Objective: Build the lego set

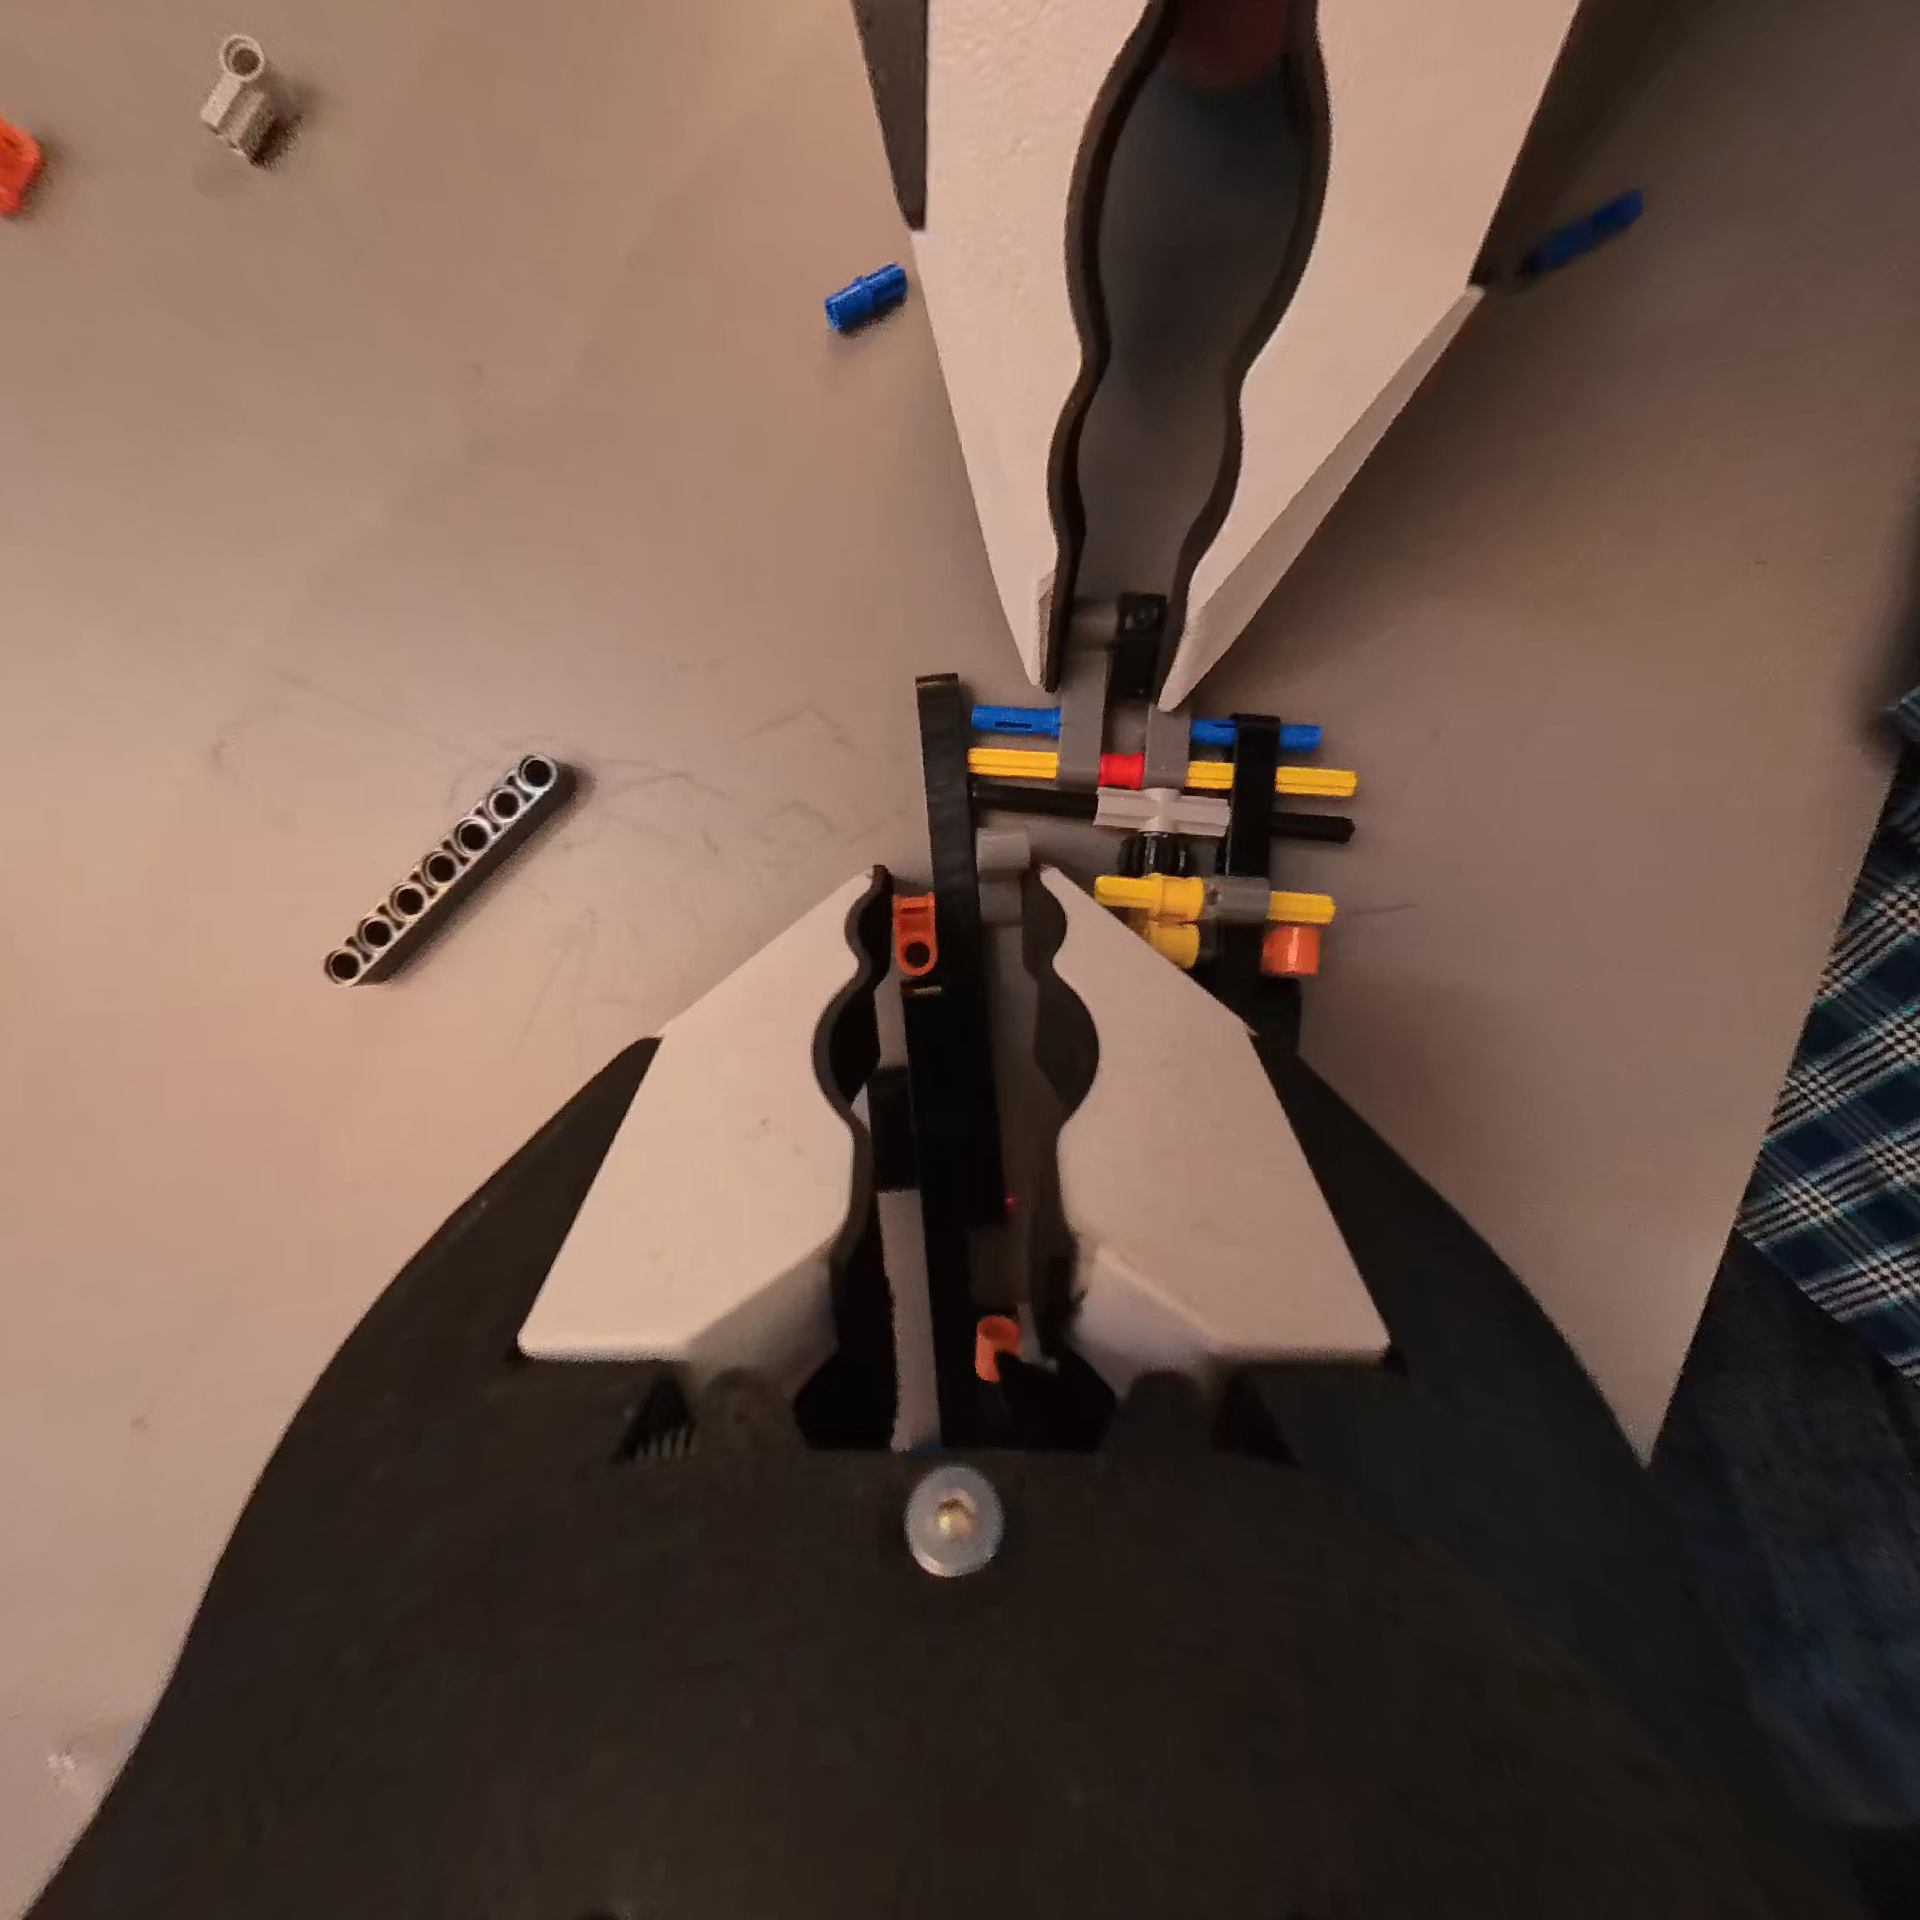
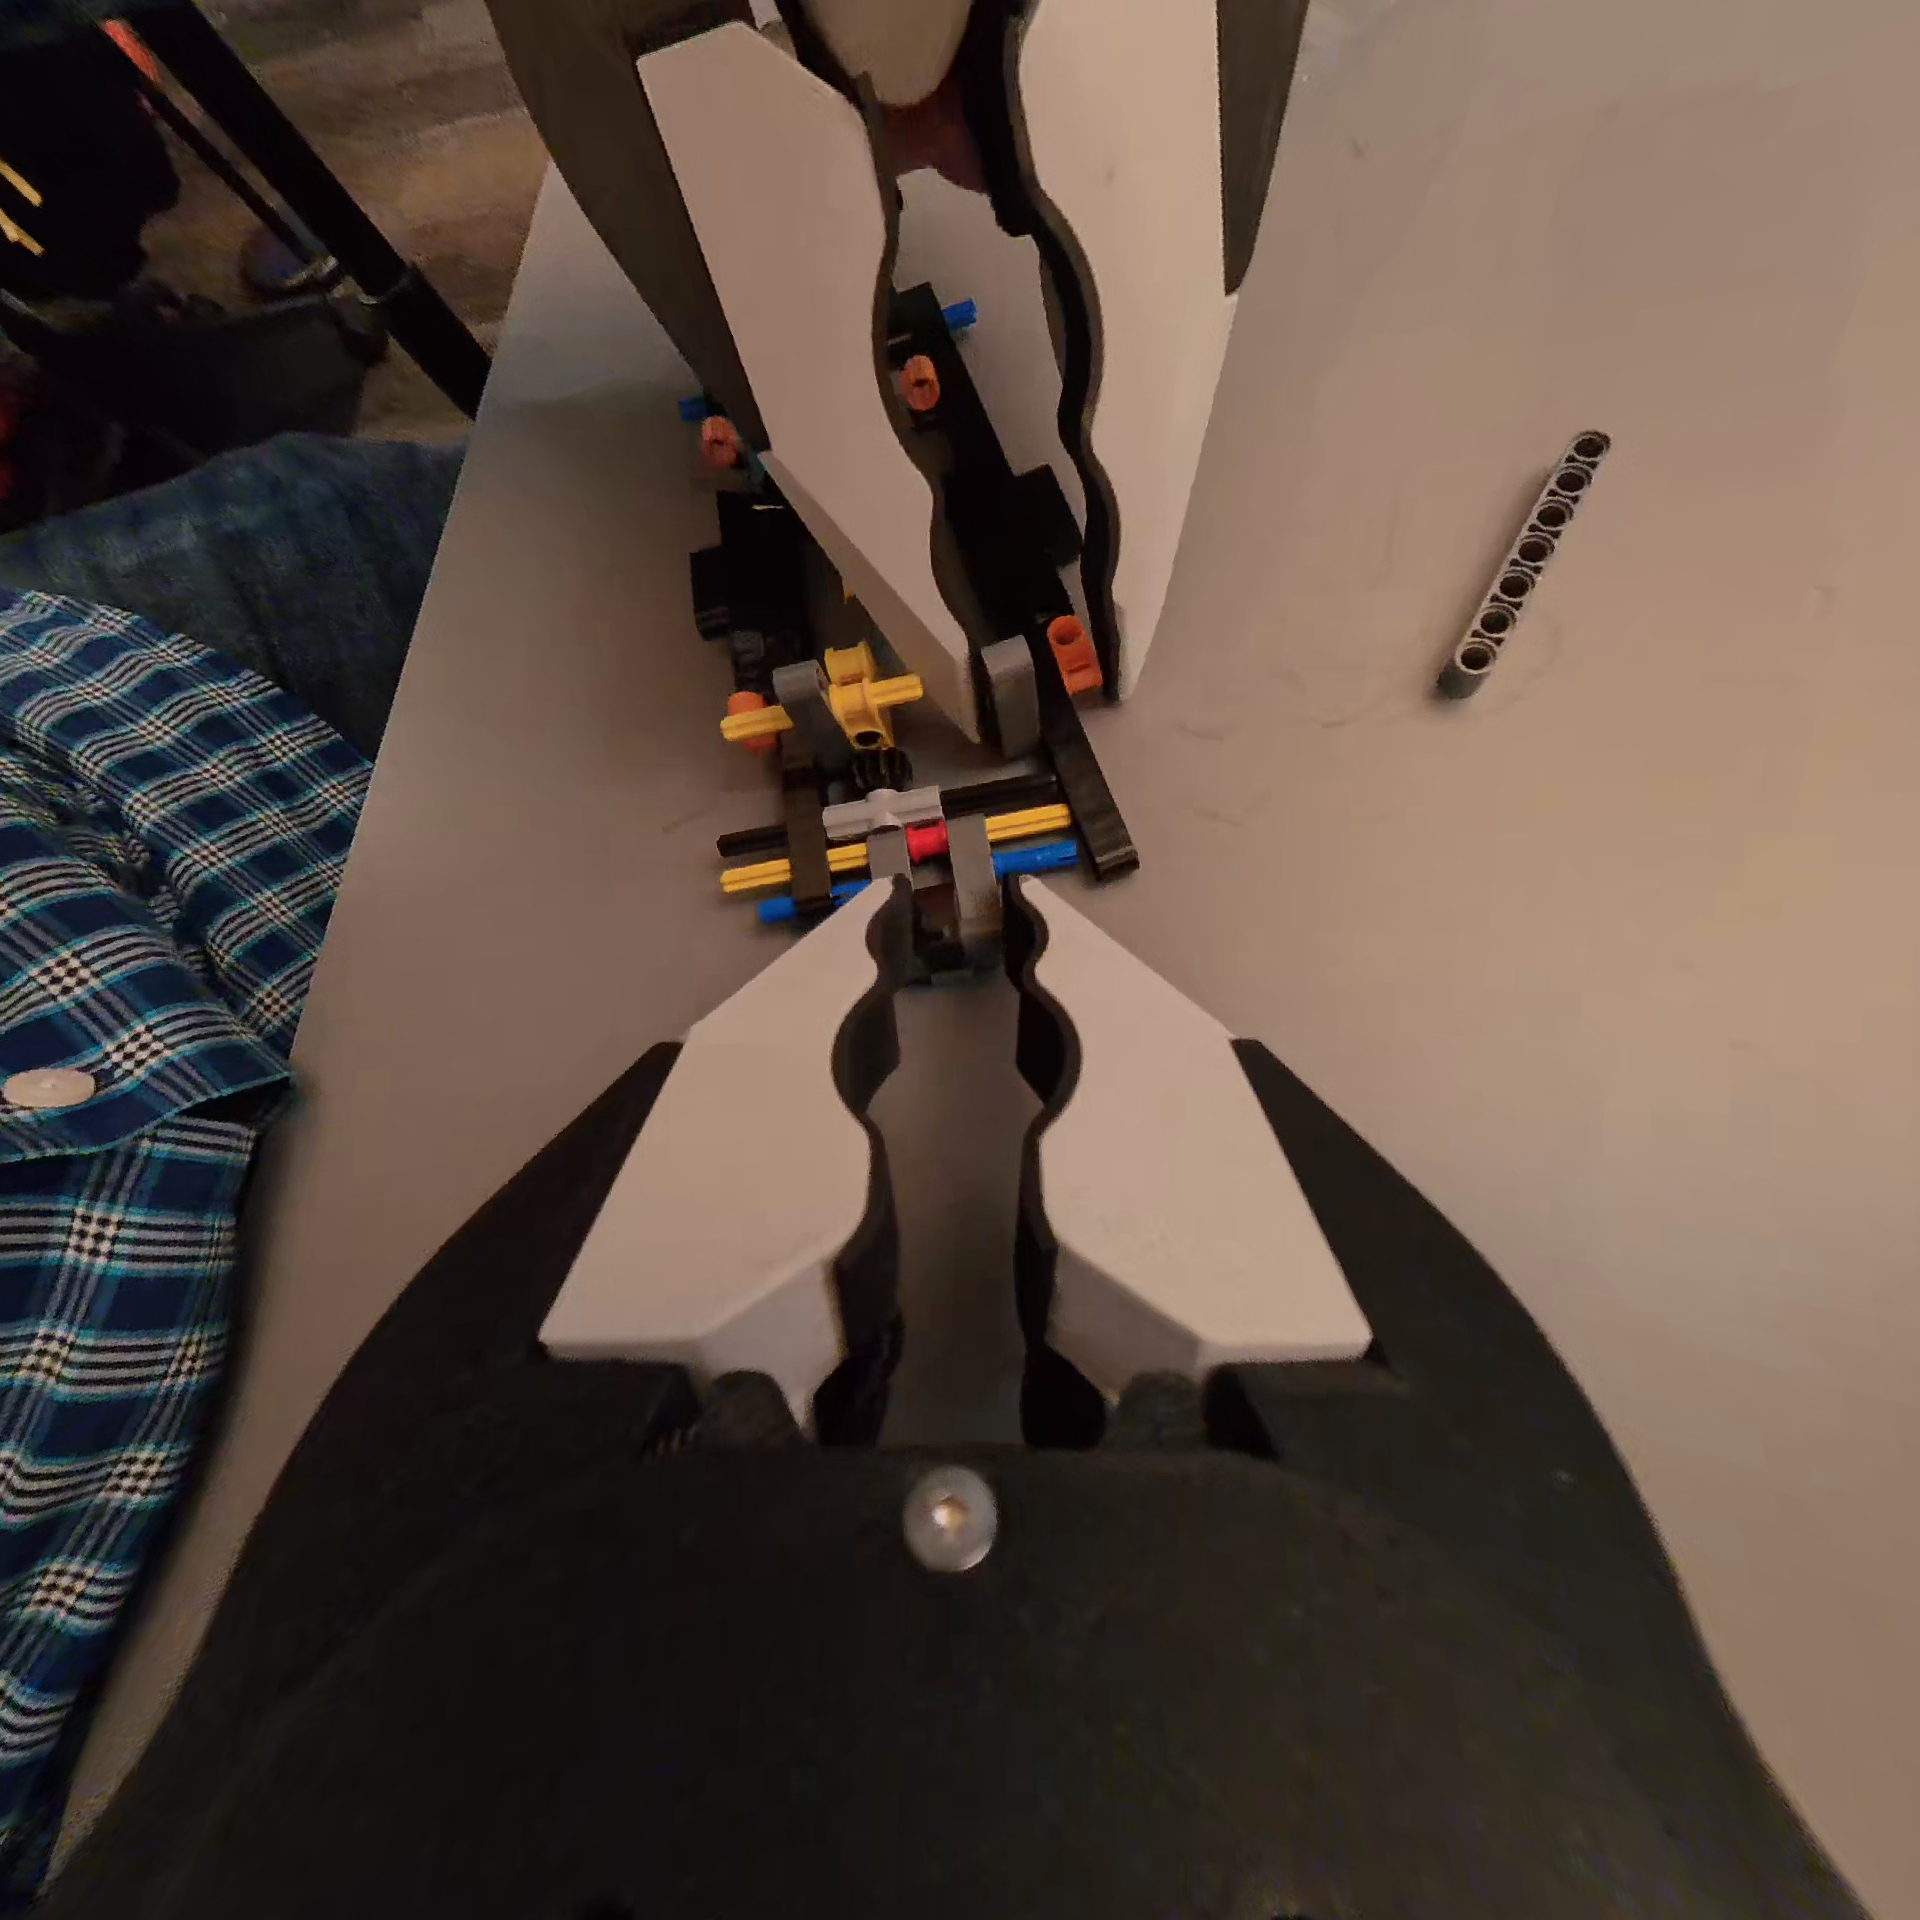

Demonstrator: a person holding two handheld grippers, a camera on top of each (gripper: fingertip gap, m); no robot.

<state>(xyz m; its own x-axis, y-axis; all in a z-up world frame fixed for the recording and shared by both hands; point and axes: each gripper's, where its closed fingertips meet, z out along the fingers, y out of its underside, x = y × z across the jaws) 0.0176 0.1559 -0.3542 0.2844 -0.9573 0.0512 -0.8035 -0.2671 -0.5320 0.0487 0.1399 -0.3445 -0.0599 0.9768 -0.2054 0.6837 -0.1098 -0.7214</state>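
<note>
A lego assembly (image 1: 1153, 831) of black beams, yellow, blue and black axles and grey, red and orange connectors lies on the white table (image 1: 520, 520). My left gripper (image 1: 961, 883) is shut on the assembly's long black beam (image 1: 951, 831). My right gripper (image 2: 956, 883) meets it from the opposite side and is shut on a grey and black connector (image 2: 961, 914) at the assembly's (image 2: 894, 810) end. The right gripper also shows in the left wrist view (image 1: 1112, 696), and the left one in the right wrist view (image 2: 1039, 717).
A loose grey beam with several holes (image 1: 447, 873) lies left of the assembly; it also shows in the right wrist view (image 2: 1527, 566). Two blue pins (image 1: 864, 296) (image 1: 1579, 234), a grey connector (image 1: 244, 99) and an orange piece (image 1: 16, 161) lie farther off. A plaid sleeve (image 2: 125, 935) is at the table edge. Across from one pair of fingers to the other is roughly 4 cm. The orange piece (image 1: 16, 161) is about 20 cm from both grippers' fingertips.
</note>
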